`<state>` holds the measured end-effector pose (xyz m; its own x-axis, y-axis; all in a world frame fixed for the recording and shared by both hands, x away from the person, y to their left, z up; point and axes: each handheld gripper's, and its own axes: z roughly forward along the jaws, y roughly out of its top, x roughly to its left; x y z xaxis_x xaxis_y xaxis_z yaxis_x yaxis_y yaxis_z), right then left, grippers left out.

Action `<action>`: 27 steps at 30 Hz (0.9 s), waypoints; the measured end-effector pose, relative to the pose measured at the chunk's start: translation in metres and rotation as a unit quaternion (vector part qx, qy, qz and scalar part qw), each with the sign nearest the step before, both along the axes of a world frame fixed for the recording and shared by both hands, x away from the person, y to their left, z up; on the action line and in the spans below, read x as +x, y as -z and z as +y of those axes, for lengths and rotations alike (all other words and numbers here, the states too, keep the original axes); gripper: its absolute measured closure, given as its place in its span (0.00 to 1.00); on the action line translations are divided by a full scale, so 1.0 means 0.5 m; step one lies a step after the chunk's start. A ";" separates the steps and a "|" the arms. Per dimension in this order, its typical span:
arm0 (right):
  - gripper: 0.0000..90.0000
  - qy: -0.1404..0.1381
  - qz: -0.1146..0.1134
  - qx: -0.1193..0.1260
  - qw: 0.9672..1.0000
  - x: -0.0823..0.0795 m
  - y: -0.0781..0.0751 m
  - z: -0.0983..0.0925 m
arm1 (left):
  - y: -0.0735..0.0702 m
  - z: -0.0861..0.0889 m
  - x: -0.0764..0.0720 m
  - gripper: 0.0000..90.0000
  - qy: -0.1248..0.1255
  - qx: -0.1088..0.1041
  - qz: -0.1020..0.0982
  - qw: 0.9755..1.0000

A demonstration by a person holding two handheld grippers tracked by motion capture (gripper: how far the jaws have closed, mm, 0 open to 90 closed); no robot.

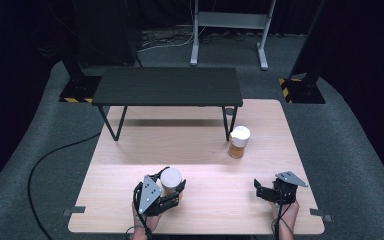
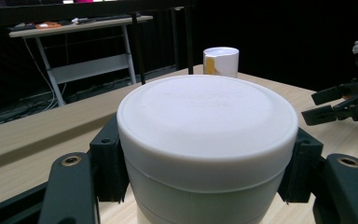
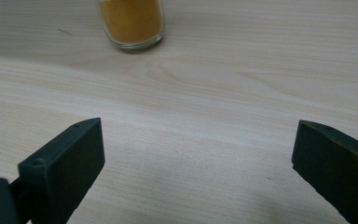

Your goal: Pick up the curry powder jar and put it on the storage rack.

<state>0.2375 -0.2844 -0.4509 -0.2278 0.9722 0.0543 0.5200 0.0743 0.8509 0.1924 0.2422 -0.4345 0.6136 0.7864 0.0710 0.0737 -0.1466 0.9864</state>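
While held: the white-lidded jar [image 2: 205, 140] is squeezed at both sides by the left hand-held gripper [image 1: 166, 191], so no slipping.
Right hand-held gripper [image 1: 265, 190]: kept wide, nothing held, low over the counter [image 1: 205, 150].
Orange jar [image 1: 239, 142]: left standing, well apart.

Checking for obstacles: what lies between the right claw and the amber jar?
Nothing: bare tabletop runs from the open right claw to the amber jar in the right gripper view, and likewise in the high view.

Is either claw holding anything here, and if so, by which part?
The left claw grips the white-lidded jar by its sides, just below the lid. The right claw stands open over bare table, holding nothing.
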 end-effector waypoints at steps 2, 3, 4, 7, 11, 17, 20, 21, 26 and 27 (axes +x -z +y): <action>0.02 0.000 0.001 0.001 1.000 0.001 0.000 0.000 | -0.002 0.001 0.004 0.37 0.000 0.001 0.000 1.000; 0.02 -0.001 0.001 0.000 1.000 0.001 0.000 -0.001 | -0.003 0.002 0.006 0.37 0.001 0.002 -0.001 1.000; 0.02 0.000 0.001 0.000 1.000 0.001 0.000 0.000 | -0.004 0.003 0.008 0.37 0.000 0.003 -0.001 1.000; 0.02 0.000 0.000 0.001 1.000 0.000 0.000 -0.001 | -0.007 0.005 0.012 0.37 -0.001 0.003 -0.001 1.000; 0.02 -0.001 0.001 0.000 1.000 0.001 0.000 0.000 | -0.009 0.007 0.018 0.37 -0.002 0.006 -0.004 1.000; 0.02 0.000 0.000 0.001 1.000 0.001 0.000 -0.001 | -0.014 0.010 0.027 0.37 -0.006 0.007 -0.006 1.000; 0.02 0.000 0.000 0.001 1.000 0.000 0.000 -0.001 | -0.016 0.012 0.033 0.37 -0.005 0.005 -0.007 1.000; 0.02 0.000 -0.001 0.001 1.000 0.000 0.000 -0.001 | -0.017 0.012 0.035 0.37 -0.005 0.005 -0.006 1.000; 0.02 -0.001 0.001 0.001 1.000 0.001 0.000 -0.001 | -0.022 0.012 0.043 0.37 -0.004 0.011 -0.007 1.000; 0.02 -0.001 0.001 0.001 1.000 0.001 0.000 -0.001 | -0.023 0.013 0.046 0.37 -0.003 0.011 -0.008 1.000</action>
<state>0.2381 -0.2849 -0.4507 -0.2292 0.9717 0.0566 0.5216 0.0735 0.8500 0.2156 0.2485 -0.4231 0.6072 0.7886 0.0972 0.0595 -0.1671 0.9842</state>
